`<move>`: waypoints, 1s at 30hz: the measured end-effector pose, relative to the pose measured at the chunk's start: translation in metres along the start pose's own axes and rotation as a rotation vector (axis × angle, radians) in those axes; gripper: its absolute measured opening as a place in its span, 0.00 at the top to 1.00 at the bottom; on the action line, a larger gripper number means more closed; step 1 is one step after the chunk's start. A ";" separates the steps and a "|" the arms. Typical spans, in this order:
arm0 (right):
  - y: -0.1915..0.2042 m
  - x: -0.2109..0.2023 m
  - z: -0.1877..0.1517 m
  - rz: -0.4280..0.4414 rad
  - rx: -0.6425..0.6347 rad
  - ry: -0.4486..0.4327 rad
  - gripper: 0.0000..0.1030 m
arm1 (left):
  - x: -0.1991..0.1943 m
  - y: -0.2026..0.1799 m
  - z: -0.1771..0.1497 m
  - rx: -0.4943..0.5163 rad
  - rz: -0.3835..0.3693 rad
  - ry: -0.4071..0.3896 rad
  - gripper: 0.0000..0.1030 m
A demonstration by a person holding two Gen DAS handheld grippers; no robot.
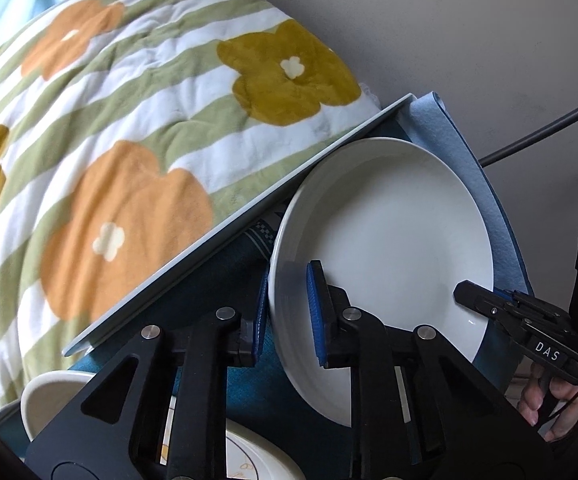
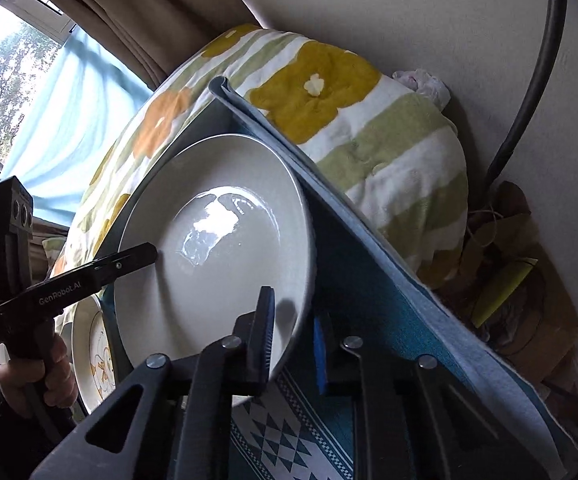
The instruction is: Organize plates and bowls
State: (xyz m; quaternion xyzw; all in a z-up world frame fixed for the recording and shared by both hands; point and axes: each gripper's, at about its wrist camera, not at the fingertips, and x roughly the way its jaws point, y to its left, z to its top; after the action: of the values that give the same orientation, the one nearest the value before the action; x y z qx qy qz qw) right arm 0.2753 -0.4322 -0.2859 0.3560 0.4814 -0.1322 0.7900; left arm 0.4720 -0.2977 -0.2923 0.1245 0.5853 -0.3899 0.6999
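Plate (image 1: 389, 240) is the big plain white one, sitting on a teal patterned cloth (image 2: 289, 436) near the far corner of the bench (image 1: 225, 236), right by a pale blue felt mat (image 2: 409, 280) that runs along the edge. Both tongs are clamped on its rim from opposite sides: the left tongs (image 1: 287, 312) have one blue pad (image 1: 315, 312) inside the dish and the other under the lip, and the right tongs (image 2: 291, 340) pinch the opposite edge the same way, so the rim's sandwiched at both ends. You can see a hand (image 1: 549, 404) wrapped round the right handle and another hand (image 2: 45, 376) on the left one. Closer in there's a second plate with a little cartoon print (image 2: 95, 356) and a small cream bowl (image 1: 49, 396), both left alone. Behind the bench is a bed with a green-striped flower blanket (image 1: 129, 128), and light's glaring off the middle of the plate.
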 end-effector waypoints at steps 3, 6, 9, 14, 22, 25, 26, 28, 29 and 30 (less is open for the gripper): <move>-0.001 0.000 0.000 0.010 0.005 -0.003 0.85 | 0.000 0.000 0.000 0.006 0.012 0.000 0.84; 0.000 -0.001 0.000 0.027 -0.009 -0.003 0.85 | -0.004 -0.003 -0.001 0.019 0.032 -0.008 0.84; 0.003 -0.005 -0.001 0.032 -0.041 -0.015 0.85 | -0.009 -0.007 -0.002 0.027 0.051 -0.018 0.84; 0.005 -0.010 -0.003 0.056 -0.068 -0.026 0.85 | -0.026 -0.013 -0.006 0.029 0.076 -0.061 0.84; 0.012 -0.040 -0.003 0.102 -0.135 -0.054 0.85 | -0.076 -0.031 -0.026 -0.012 0.091 -0.151 0.84; 0.016 -0.062 -0.002 0.119 -0.180 -0.063 0.85 | -0.099 -0.041 -0.041 -0.042 0.095 -0.190 0.84; 0.019 -0.070 -0.002 0.125 -0.199 -0.064 0.85 | -0.108 -0.044 -0.047 -0.054 0.097 -0.203 0.84; 0.024 -0.085 -0.002 0.138 -0.238 -0.063 0.85 | -0.125 -0.051 -0.062 -0.086 0.105 -0.230 0.84; 0.028 -0.093 -0.003 0.145 -0.262 -0.063 0.85 | -0.134 -0.054 -0.070 -0.104 0.110 -0.246 0.84; 0.030 -0.101 -0.005 0.152 -0.285 -0.063 0.85 | -0.143 -0.057 -0.080 -0.122 0.116 -0.260 0.84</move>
State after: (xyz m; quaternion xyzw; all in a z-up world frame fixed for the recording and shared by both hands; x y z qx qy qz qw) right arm 0.2385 -0.4209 -0.1880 0.2714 0.4418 -0.0134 0.8550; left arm 0.3733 -0.2286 -0.1678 0.0636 0.5042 -0.3254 0.7974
